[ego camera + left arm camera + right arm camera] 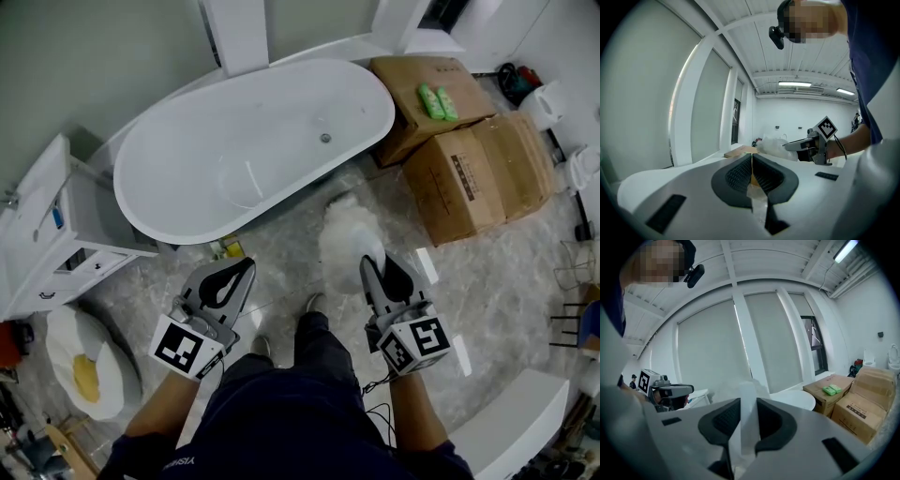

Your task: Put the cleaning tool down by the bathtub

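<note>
The white oval bathtub [155,141] lies at the upper middle of the head view. The cleaning tool is a fluffy white duster head [349,232] on a pale handle [747,420]. It hangs over the marble floor, just right of the tub's near end. My right gripper [368,264] is shut on that handle, and the fluff rises past its fingertips [748,401]. My left gripper [247,266] is shut and holds nothing, with its pads together [751,158]. It hovers near the tub's front edge. The left gripper view shows the right gripper [802,145] with the duster [774,144].
Two cardboard boxes [473,169] stand right of the tub, the far one bearing green packets [437,101]. A white cabinet [42,239] and an egg-shaped cushion [86,367] are at the left. The person's shoe [314,302] is between the grippers.
</note>
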### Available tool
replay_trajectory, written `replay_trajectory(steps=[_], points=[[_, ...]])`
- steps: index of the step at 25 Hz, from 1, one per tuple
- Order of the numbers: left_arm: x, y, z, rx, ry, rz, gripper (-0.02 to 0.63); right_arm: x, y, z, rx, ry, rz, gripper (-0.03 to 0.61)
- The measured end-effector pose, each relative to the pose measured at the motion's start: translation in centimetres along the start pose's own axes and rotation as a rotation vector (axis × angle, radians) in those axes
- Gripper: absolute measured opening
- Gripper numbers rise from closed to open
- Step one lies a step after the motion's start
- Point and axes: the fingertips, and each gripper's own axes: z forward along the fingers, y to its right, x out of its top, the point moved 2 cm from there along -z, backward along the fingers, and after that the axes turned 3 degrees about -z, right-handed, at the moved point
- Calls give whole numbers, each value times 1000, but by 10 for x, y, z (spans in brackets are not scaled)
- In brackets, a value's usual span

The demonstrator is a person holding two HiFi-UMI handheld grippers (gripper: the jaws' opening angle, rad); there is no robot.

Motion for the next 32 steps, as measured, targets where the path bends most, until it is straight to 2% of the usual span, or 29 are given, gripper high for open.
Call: replay_trajectory(steps=[7, 13, 27, 32], points=[[0, -1, 73, 65, -52, -6, 34, -3, 84, 35, 43, -30, 38, 96], [-17, -4, 116, 96, -118, -21, 34, -19, 135, 72, 75, -70, 43, 95], [-52, -30, 185, 92, -202, -40, 34, -65, 196, 133, 66, -142, 92, 97], [-82, -43, 207, 71, -226, -50, 34, -101, 209, 156, 52, -170, 89, 97]])
